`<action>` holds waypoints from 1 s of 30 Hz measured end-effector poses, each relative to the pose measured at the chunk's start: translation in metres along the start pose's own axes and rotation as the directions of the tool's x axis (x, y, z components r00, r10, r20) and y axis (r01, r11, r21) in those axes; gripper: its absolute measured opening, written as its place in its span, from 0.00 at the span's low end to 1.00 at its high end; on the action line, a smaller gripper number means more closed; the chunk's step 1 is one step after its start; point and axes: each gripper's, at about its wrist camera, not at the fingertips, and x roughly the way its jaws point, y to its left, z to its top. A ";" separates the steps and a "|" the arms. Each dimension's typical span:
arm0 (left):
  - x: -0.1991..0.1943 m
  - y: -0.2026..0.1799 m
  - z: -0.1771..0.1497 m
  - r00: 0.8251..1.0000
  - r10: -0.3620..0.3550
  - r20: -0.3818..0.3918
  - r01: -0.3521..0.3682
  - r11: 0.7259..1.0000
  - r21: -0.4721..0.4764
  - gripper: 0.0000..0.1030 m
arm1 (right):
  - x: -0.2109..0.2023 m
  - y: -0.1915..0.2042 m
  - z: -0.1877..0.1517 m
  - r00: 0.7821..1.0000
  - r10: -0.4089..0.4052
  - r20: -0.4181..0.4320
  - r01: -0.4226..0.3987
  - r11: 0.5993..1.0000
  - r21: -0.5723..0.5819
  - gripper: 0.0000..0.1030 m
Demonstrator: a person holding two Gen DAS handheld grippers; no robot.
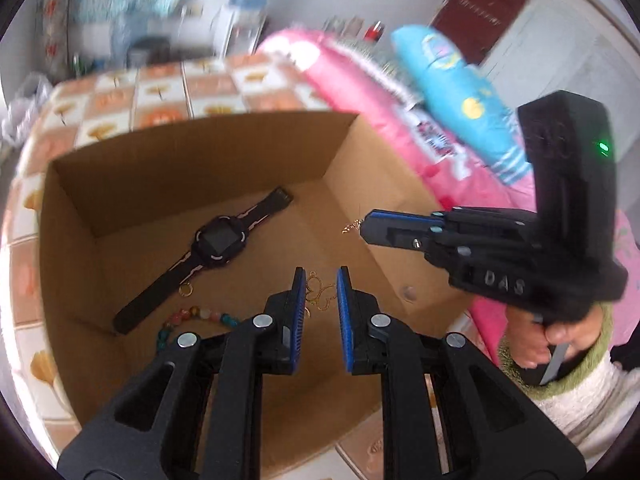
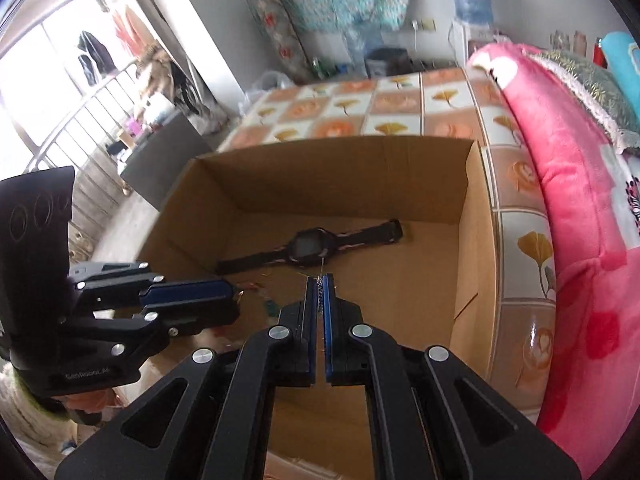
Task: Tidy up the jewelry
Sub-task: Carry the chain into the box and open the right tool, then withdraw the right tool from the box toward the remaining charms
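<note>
An open cardboard box [image 1: 224,152] [image 2: 336,168] sits on a tiled bed cover. Inside lie a black watch [image 1: 212,244] [image 2: 312,246], a coloured bead bracelet [image 1: 196,318], a small gold ring [image 1: 186,290] and a gold chain [image 1: 320,294]. My left gripper [image 1: 321,276] is open above the gold chain on the box floor. It also shows from the side in the right wrist view [image 2: 236,296]. My right gripper [image 2: 319,280] [image 1: 362,226] is shut on a thin chain [image 2: 320,292] [image 1: 352,227] and holds it over the box.
A pink blanket [image 2: 568,208] [image 1: 360,92] and a blue pillow [image 1: 456,92] lie right of the box. The patterned bed cover [image 2: 384,108] stretches behind. A water dispenser [image 2: 472,4] stands at the far wall. A railing and window [image 2: 60,92] are at left.
</note>
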 end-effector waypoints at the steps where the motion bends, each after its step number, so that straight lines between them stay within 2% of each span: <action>1: 0.006 0.002 0.004 1.000 0.001 -0.022 -0.001 1.000 -0.008 0.14 | 0.006 -0.002 0.003 1.000 -0.011 -0.013 0.011 1.000 -0.009 0.03; 4: 0.022 0.007 0.012 0.997 0.025 -0.075 -0.027 0.999 -0.028 0.15 | 0.011 -0.002 0.007 0.999 -0.035 -0.023 0.034 0.999 -0.024 0.04; 6: 0.027 0.009 0.015 0.996 0.029 -0.082 -0.033 0.999 -0.039 0.25 | 0.012 -0.005 0.009 0.999 -0.036 -0.019 0.036 0.999 -0.023 0.04; 8: 0.028 0.012 0.017 0.997 0.030 -0.077 -0.035 0.998 -0.056 0.30 | 0.011 -0.008 0.010 0.999 -0.032 -0.009 0.031 0.999 -0.017 0.04; 17: 0.019 0.011 0.018 0.998 0.047 -0.046 -0.050 0.997 -0.066 0.31 | -0.007 -0.016 0.007 0.999 -0.029 0.035 0.028 1.000 0.012 0.04; 21: 0.003 0.008 0.011 0.999 0.050 -0.013 -0.050 0.996 -0.069 0.37 | -0.026 -0.014 0.003 0.997 -0.031 0.069 0.030 0.999 0.026 0.05; 26: -0.034 0.000 -0.009 0.996 0.054 0.066 -0.051 0.998 -0.045 0.37 | -0.068 -0.003 -0.012 0.987 -0.011 0.159 0.006 1.000 0.029 0.21; 30: -0.075 -0.011 -0.040 0.985 0.058 0.162 -0.061 0.998 0.016 0.48 | -0.107 0.003 -0.039 0.969 0.020 0.247 -0.033 0.998 0.050 0.32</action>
